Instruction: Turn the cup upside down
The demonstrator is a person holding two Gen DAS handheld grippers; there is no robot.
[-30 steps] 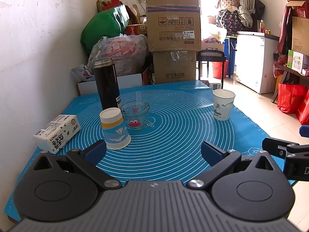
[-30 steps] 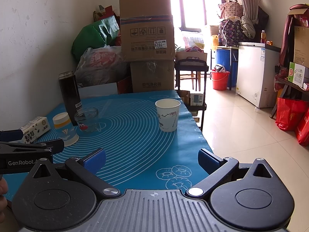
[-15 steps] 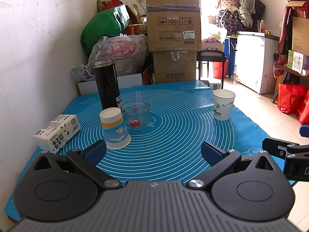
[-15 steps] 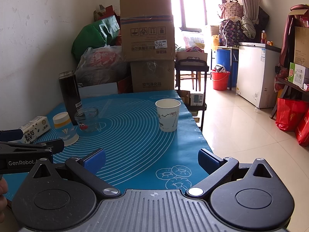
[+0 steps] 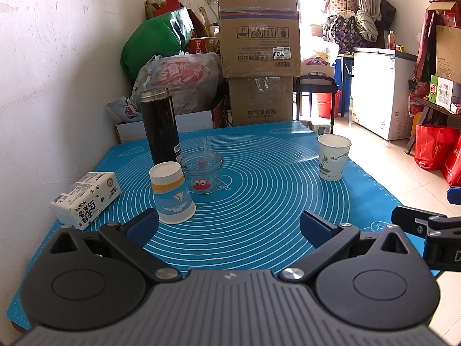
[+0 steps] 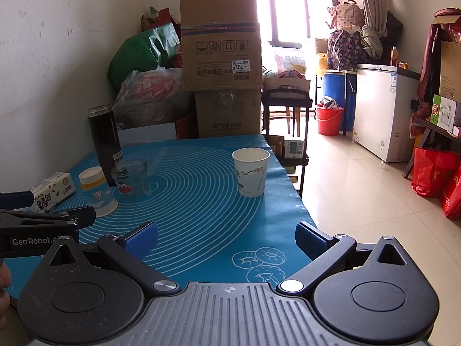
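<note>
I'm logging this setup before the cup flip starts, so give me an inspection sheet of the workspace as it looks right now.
Surface: blue ringed mat covering the table.
Job's things: white paper cup upright, mouth up, near the mat's right edge; blue-and-yellow paper cup already upside down.
Clutter: glass jar, black flask, tissue pack, all on the left.
Grippers: left claw open, holding nothing; right claw open, holding nothing; both short of the cups.
Cables: nothing seen.
Surroundings: stacked cardboard boxes, white chest freezer, red bucket.
</note>
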